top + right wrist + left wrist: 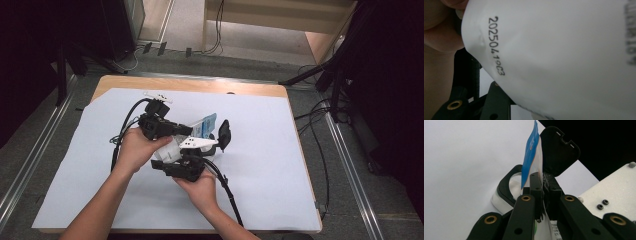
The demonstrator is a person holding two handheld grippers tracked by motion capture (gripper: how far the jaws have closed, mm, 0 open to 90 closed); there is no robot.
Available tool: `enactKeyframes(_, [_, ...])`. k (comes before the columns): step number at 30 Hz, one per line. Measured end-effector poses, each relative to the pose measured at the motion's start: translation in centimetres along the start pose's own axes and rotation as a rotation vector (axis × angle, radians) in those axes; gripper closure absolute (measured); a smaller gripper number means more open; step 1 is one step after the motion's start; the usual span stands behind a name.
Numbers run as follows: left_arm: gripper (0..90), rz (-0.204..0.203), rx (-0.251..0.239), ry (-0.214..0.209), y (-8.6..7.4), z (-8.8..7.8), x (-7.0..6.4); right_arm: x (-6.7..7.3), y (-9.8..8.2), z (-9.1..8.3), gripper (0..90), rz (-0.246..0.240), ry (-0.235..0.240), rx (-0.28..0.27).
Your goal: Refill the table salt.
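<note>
Over the middle of the table, my left gripper [192,130] [541,192] is shut on a flat blue-and-white packet [207,124] [531,152], seen edge-on in the left gripper view. The packet stands at the mouth of a white container [170,150] [561,55] that has a black rim [505,187] and a black flip lid [224,134] [559,150] swung open. My right gripper [176,159] grips the container's body from below. A printed date code shows on its wall close to the camera. One black finger [495,101] shows beside it. The person's left hand [436,37] rests against the container.
A white sheet [260,165] covers the wooden table [200,85]. Black cables [227,192] trail from both grippers towards the person. Dark stands and cables [330,95] crowd the floor at the right. The right gripper's white plate [614,187] sits close by the left jaws.
</note>
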State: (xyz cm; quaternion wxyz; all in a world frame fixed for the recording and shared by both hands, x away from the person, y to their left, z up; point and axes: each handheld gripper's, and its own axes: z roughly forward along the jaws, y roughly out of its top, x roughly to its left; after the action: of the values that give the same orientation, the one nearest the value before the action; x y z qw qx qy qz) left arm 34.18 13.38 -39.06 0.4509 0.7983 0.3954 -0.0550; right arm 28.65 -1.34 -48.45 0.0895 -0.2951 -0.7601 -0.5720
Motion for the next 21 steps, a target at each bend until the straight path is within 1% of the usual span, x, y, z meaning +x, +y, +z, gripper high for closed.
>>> enactKeyframes(5, [87.5,-0.001,0.016,-0.002,0.24,0.13,0.1,-0.11,0.05,0.04,60.0,0.003,0.004,0.007])
enactKeyframes(8, [87.4,0.002,0.014,-0.004,0.31,0.05,0.13,-0.04,0.15,-0.01,59.8,0.002,0.004,0.007])
enactKeyframes(12, [87.4,-0.009,0.015,-0.008,0.43,0.04,0.29,0.08,0.3,-0.07,59.0,-0.011,0.0,0.014])
enactKeyframes(16, [87.4,-0.009,0.024,-0.006,0.53,0.21,0.43,-0.03,0.31,0.02,58.0,-0.01,-0.002,0.021])
enactKeyframes(18, [87.3,-0.013,0.024,-0.012,0.58,0.3,0.54,-0.1,0.31,0.05,57.9,-0.008,-0.002,0.024])
enactKeyframes(21, [87.2,-0.014,0.029,-0.013,0.74,0.35,0.64,-0.22,0.38,0.09,57.9,-0.005,-0.005,0.019])
